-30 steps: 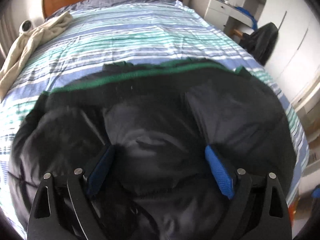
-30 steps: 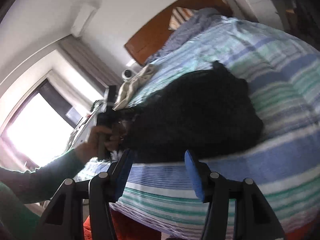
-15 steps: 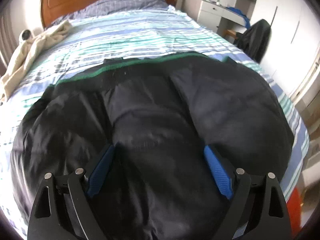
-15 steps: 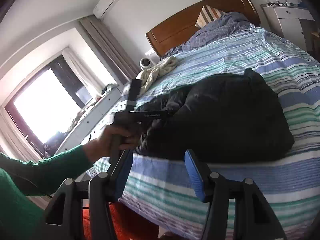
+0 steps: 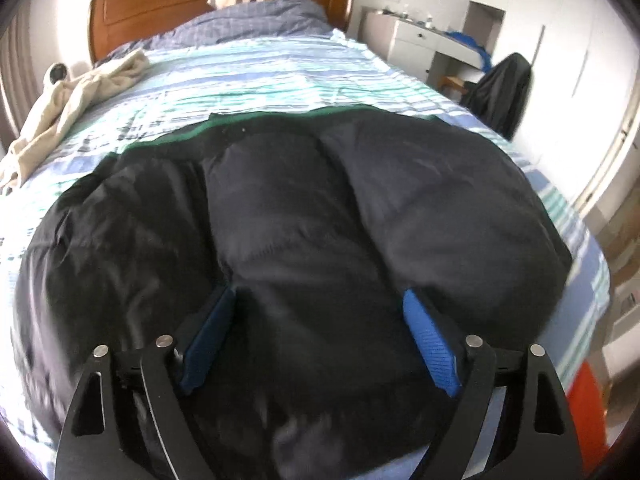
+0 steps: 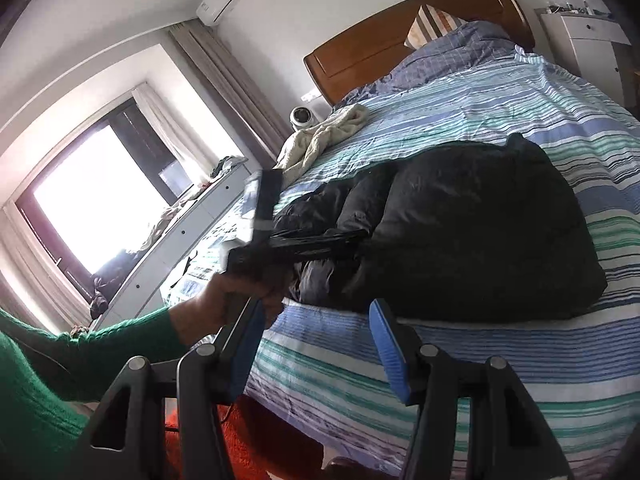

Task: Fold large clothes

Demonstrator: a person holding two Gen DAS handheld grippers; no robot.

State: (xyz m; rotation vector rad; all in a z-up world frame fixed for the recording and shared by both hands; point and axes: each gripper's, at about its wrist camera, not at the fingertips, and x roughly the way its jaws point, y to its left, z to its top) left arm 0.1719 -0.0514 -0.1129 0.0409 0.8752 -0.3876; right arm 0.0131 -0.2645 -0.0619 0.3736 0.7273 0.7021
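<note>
The black padded jacket [image 6: 472, 232] lies bundled on the striped bed cover [image 6: 520, 360], near the foot edge and well short of the wooden headboard [image 6: 400, 36], with its long axis running across the bed, parallel to the headboard. In the left wrist view a green-trimmed edge [image 5: 176, 140] marks the jacket's side nearest the headboard, and 3 puffy panels bulge toward the camera. The left gripper [image 5: 320, 340] is directly over the jacket's near edge, its 2 blue pads spread wide with dark fabric between them but not pinched; it is clearly the nearer tool. The right gripper [image 6: 316, 344] hangs off the foot of the bed, apart from the jacket, jaws likewise wide and empty. A cream garment [image 6: 320, 136] lies between jacket and headboard, well apart from the jacket. The next fold likely starts from the left.
</note>
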